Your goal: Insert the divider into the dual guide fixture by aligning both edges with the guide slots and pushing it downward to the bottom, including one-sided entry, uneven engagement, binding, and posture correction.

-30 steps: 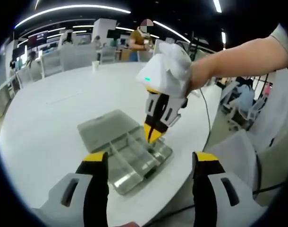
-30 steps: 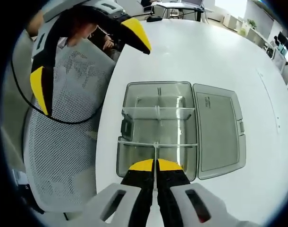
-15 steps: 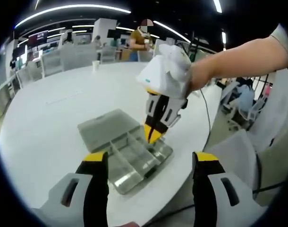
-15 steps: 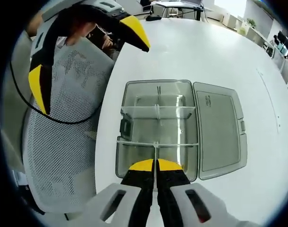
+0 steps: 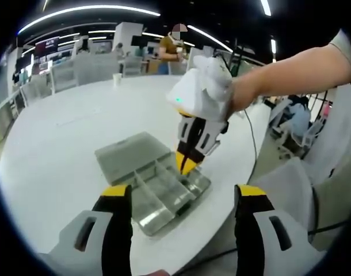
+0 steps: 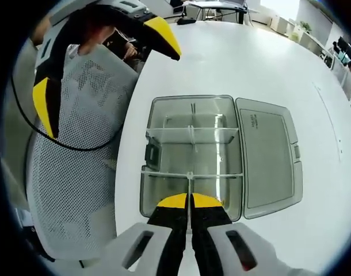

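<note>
- Little has changed since a second ago: in the right gripper view the clear plastic box (image 6: 191, 158) sits a touch higher in the picture, a shift of the camera; the right gripper (image 6: 189, 200) stays pressed together over it.
- The right gripper's yellow-tipped jaws pinch a thin clear divider (image 6: 189, 187), held on edge and running from the jaw tips to a crosswise partition (image 6: 191, 174) inside the box.
- A second crosswise partition (image 6: 191, 130) stands farther back in the box; the flat lid (image 6: 269, 161) lies open beside it on the white table (image 6: 250, 63).
- In the left gripper view, the right gripper (image 5: 186, 163) comes down from above, gripped by a person's hand (image 5: 213, 77), its tips just over the box (image 5: 155, 184).
- The left gripper (image 5: 181, 192) hangs spread wide, nothing between its jaws, near the table's edge and apart from the box.
- A grey mesh chair (image 6: 77, 155) stands beside the table; a person (image 5: 171, 46) stands far across the room.
</note>
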The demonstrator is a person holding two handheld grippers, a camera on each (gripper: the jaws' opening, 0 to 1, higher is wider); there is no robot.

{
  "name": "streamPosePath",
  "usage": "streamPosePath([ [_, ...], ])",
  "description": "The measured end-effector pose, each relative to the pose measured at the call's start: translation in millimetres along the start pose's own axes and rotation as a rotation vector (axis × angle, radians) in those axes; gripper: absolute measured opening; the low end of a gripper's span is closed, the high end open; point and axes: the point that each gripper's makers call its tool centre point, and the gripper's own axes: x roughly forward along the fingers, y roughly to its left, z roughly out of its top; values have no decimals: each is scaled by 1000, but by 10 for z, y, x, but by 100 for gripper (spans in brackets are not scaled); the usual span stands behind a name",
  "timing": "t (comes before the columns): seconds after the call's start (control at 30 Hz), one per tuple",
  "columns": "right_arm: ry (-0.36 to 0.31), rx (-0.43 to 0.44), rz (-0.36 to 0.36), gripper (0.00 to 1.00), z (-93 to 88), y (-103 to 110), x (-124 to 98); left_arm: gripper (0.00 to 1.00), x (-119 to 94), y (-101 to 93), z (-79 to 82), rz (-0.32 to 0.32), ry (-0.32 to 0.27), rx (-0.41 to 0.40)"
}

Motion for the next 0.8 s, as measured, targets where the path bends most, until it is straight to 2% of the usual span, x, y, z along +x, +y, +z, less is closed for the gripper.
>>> streamPosePath([
  [0.8, 1, 13, -13, 0, -17, -2, 39, 71, -26, -11, -12, 7, 1, -1],
])
